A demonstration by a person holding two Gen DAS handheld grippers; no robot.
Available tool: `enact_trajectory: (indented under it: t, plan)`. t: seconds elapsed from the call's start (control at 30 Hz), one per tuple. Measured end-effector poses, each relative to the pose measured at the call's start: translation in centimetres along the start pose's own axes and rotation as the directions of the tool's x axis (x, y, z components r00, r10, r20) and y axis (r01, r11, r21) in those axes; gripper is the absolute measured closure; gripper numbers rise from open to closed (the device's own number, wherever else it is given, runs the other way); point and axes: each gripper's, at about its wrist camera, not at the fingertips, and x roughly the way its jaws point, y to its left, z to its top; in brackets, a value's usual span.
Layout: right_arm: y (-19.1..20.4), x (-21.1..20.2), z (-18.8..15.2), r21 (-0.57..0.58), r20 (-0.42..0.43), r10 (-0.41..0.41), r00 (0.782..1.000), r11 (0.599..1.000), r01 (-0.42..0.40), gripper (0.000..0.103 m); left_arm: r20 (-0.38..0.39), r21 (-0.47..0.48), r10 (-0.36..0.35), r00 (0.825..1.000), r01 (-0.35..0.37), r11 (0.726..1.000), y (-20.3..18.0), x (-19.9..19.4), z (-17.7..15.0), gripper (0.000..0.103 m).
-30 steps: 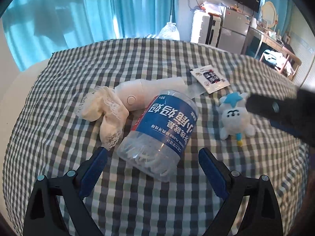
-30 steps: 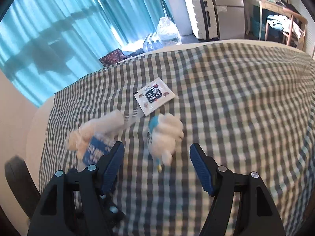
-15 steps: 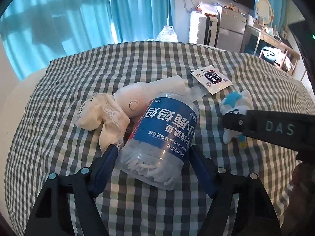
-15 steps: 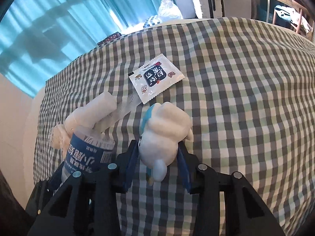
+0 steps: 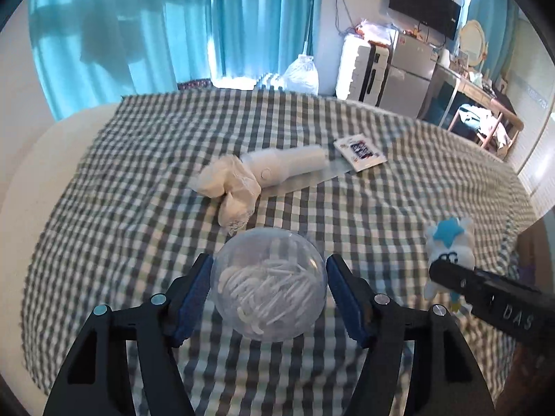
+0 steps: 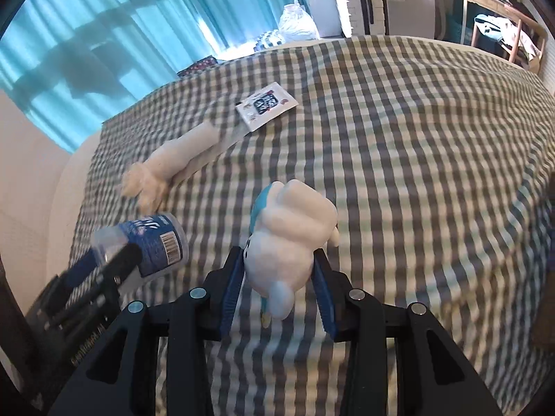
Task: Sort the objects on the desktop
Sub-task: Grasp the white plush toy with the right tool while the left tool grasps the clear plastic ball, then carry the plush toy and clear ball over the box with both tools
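Clear plastic jar of floss picks (image 5: 270, 286) sits between the blue pads of our left gripper (image 5: 270, 294), bottom toward the camera, lifted off the checked bedspread (image 5: 145, 187). The jaws are closing, about mid-width, and both pads press on the jar's sides. In the right wrist view we see the same jar (image 6: 152, 242) at 9 o'clock, blue label showing, with the left gripper (image 6: 114, 260) around it.

Our right gripper (image 6: 279, 277) is clamped on the white-and-blue plush toy (image 6: 291, 242), pads squeezing its body, jaws fairly narrow. From the left wrist view the toy (image 5: 449, 246) appears at 3 o'clock, held at the tip of the right gripper (image 5: 447, 274).

On the bedspread at 12 o'clock lie a cream lace sock (image 5: 229, 187), touching a white handheld device (image 5: 288, 168), and just beside that a printed sachet (image 5: 359, 150). Teal curtains (image 5: 138, 34) hang behind the bed.
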Motion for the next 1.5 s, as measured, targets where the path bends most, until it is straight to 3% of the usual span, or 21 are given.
enact_trajectory:
  t: [0.47, 0.87, 1.13, 1.5]
  plan:
    - [-0.4, -12.5, -4.0, -0.021, 0.122, 0.051, 0.991, 0.999, -0.049, 0.064, 0.113, 0.042, -0.066, 0.991, 0.062, 0.997, -3.2, -11.1, -0.6, 0.035]
    - [-4.3, -24.3, -5.0, 0.0, 0.264, 0.011, 0.965, 1.0, -0.011, 0.064, 0.179, 0.128, -0.172, 0.969, 0.15, 0.98, -10.3, -18.4, 1.9, 0.035]
    - [-8.2, -29.6, -4.3, 0.046, 0.338, -0.08, 0.938, 0.997, 0.068, 0.064, 0.196, 0.226, -0.286, 0.938, 0.241, 0.944, -17.9, -21.3, 3.8, 0.035]
    - [-18.6, -32.8, -4.5, 0.173, 0.339, -0.215, 0.916, 0.971, 0.164, 0.064, 0.138, 0.35, -0.438, 0.888, 0.37, 0.861, -29.6, -21.8, 4.5, 0.035]
